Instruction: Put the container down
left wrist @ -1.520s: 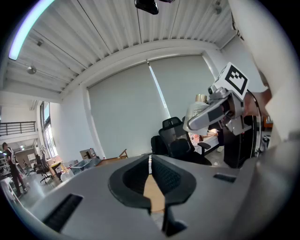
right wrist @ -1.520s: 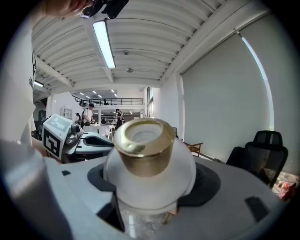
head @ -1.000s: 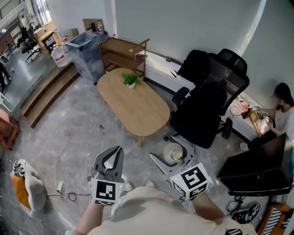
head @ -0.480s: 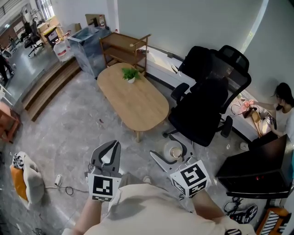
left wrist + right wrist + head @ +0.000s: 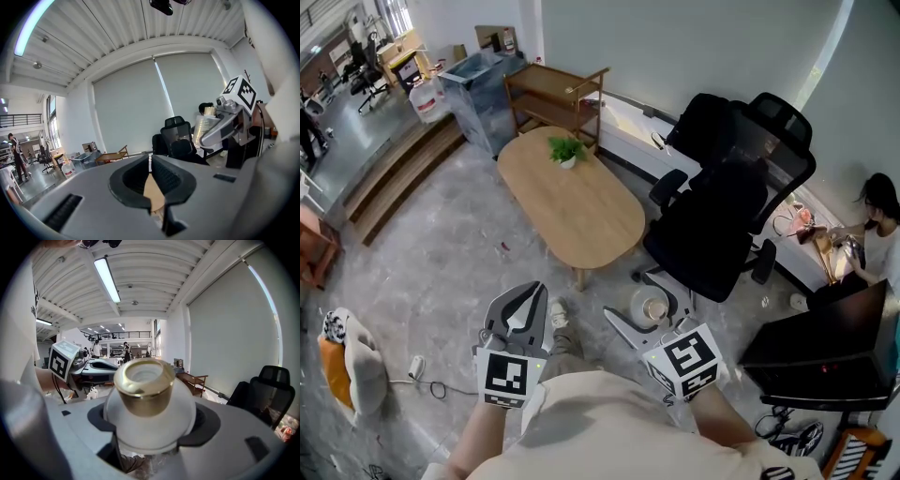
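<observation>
while right tongs pinch the gold-capped container | left tongs pressed together on nothing

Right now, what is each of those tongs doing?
Left tongs: closed, empty.
Right tongs: closed on the white, gold-capped container.

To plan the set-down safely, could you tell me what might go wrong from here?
1. The right gripper holds the container by its rounded, smooth-looking sides above the floor; it could slip before reaching the wooden table.
2. The office chair stands close beside the table's near end, so the container might knock it on the way.
3. The left gripper is shut and empty, so nothing backs up the grip.
</observation>
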Demonstrator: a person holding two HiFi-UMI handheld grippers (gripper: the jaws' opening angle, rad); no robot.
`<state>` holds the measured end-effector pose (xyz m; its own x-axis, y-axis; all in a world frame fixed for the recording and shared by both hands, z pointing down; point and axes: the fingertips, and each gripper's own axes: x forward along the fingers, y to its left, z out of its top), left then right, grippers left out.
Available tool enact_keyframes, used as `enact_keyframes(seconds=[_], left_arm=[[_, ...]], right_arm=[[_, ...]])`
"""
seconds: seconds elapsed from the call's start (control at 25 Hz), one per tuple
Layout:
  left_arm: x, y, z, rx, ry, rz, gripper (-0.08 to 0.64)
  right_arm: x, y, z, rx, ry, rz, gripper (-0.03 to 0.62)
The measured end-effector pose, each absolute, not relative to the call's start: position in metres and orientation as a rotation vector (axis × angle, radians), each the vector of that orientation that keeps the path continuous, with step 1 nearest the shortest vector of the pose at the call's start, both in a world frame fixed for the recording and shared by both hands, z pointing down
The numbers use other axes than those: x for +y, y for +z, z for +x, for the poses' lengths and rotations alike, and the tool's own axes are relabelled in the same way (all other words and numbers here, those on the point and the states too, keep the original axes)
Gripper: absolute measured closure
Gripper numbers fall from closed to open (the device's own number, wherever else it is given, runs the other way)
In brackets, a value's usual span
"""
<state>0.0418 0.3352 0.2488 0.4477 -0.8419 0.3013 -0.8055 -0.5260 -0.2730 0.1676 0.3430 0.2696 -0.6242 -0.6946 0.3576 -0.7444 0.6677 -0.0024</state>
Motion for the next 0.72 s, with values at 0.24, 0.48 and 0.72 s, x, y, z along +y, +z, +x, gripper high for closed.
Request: enact_keyframes(seconds=[0.24, 0.48, 0.72], left_arm=[[0.305, 0.269, 0.033, 1.513, -0.613, -2.624, 0.543], [0.262, 0.282, 0.015, 1.542, -0.628, -2.625, 0.543], [0.209, 0.292, -0.006, 1.545, -0.652, -2.635, 0.543]], right_arm=[[0.312, 0.283, 0.158, -2.546, 0.207, 1.11, 0.258], [0.267, 0.292, 0.14, -2.528, 0.178, 1.065, 0.258], [0.216, 0.309, 0.119, -2.498, 0.205, 1.043, 0.258]])
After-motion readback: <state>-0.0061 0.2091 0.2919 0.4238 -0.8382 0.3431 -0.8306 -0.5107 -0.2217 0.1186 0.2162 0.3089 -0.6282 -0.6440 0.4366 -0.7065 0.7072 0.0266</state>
